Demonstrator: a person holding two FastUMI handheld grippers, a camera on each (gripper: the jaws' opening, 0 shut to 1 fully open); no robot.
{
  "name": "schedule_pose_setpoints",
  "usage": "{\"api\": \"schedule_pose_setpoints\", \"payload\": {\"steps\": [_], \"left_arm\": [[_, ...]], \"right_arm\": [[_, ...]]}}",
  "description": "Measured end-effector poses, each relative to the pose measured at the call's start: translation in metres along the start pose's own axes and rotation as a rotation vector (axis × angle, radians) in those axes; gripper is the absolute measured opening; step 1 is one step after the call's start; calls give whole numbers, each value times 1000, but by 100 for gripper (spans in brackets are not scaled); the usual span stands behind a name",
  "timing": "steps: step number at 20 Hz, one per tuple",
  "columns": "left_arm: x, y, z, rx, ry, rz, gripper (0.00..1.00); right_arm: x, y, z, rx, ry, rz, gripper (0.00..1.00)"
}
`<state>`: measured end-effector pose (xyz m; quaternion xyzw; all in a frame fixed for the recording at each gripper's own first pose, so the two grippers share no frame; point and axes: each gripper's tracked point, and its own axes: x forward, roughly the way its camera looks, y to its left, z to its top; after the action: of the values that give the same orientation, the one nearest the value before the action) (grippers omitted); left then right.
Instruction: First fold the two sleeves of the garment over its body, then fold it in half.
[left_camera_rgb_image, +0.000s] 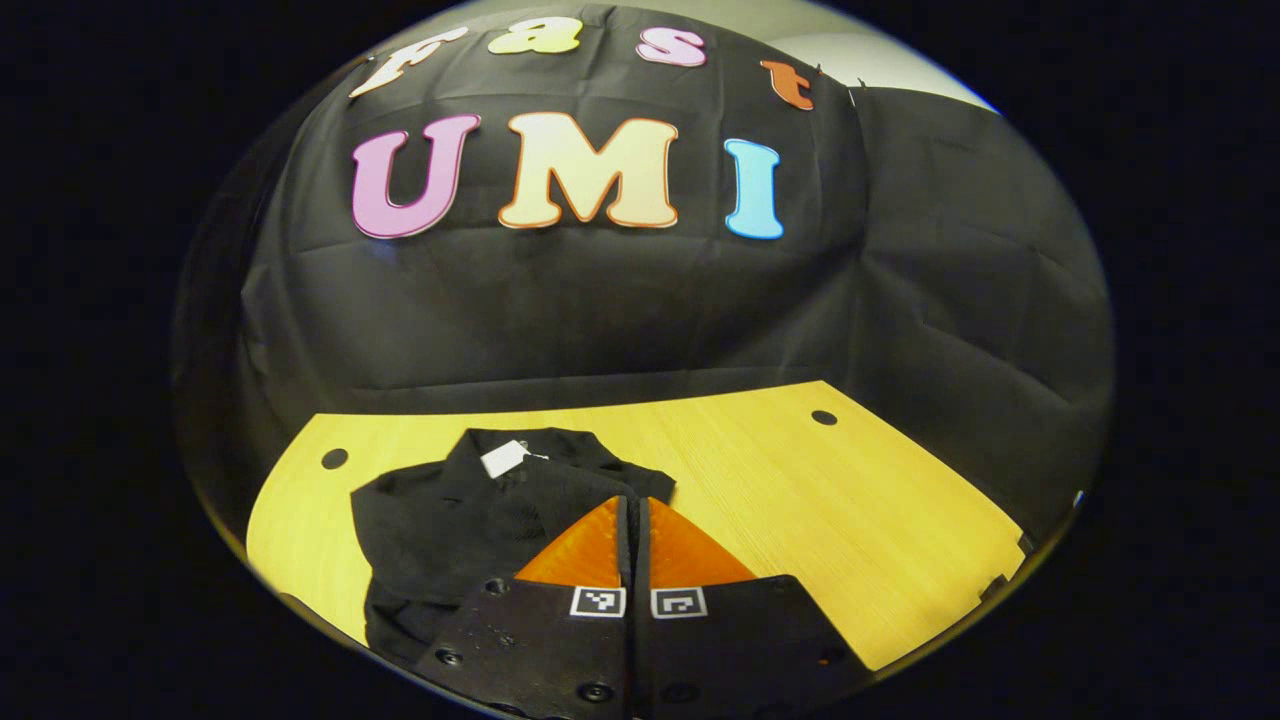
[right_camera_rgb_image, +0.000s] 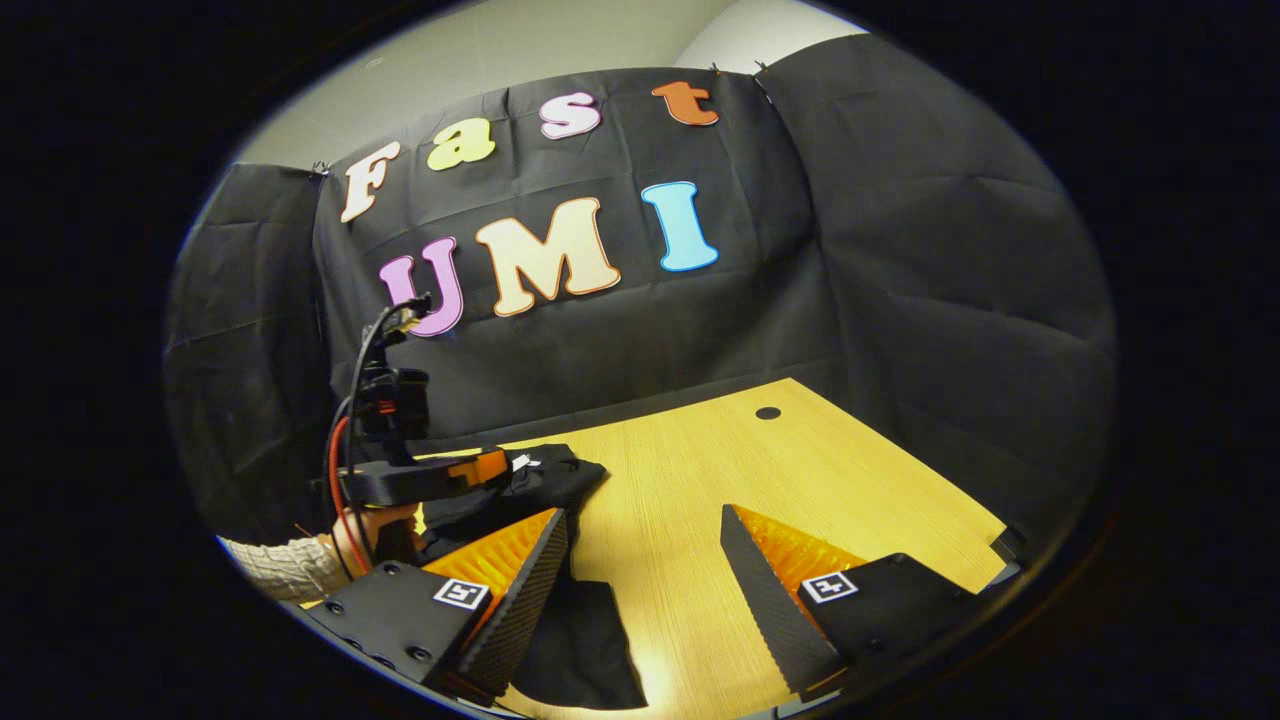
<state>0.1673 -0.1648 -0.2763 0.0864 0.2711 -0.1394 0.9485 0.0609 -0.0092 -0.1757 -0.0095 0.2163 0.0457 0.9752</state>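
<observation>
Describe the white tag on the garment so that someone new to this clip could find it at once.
Start at the yellow wooden table in front of the black cloth wall. On its left part lies a black garment, partly folded. The white tag sits near its collar at the far edge, the one pale patch on otherwise dark fabric, just beyond the left gripper with its fingers closed together.

Black garment (left_camera_rgb_image: 440, 520) with white tag (left_camera_rgb_image: 503, 458) on yellow wood-grain table (left_camera_rgb_image: 800, 490); cream knit sleeve (right_camera_rgb_image: 275, 566).
</observation>
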Motion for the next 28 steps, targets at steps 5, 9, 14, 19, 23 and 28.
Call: {"api": "schedule_pose_setpoints", "payload": {"steps": [5, 9, 14, 19, 23, 28], "left_arm": [[19, -25, -23, 40, 61, -22, 0], [17, -53, -24, 23, 59, -109, 8], [-6, -54, -6, 43, -4, -122, 56], [-47, -3, -2, 13, -41, -27, 97], [-91, 60, -24, 46, -35, 97, 97], [-157, 129, -82, 86, 37, 236, 97]], "right_arm": [[-4, -10, -15, 0, 43, -27, 97], [-6, -15, -27, -3, 74, -38, 97], [-9, -16, -36, -12, 95, -31, 97], [-10, -3, -51, -49, 122, 14, 97], [-12, 17, -74, -93, 158, 74, 97], [-14, 47, -102, -162, 195, 160, 97]]}}
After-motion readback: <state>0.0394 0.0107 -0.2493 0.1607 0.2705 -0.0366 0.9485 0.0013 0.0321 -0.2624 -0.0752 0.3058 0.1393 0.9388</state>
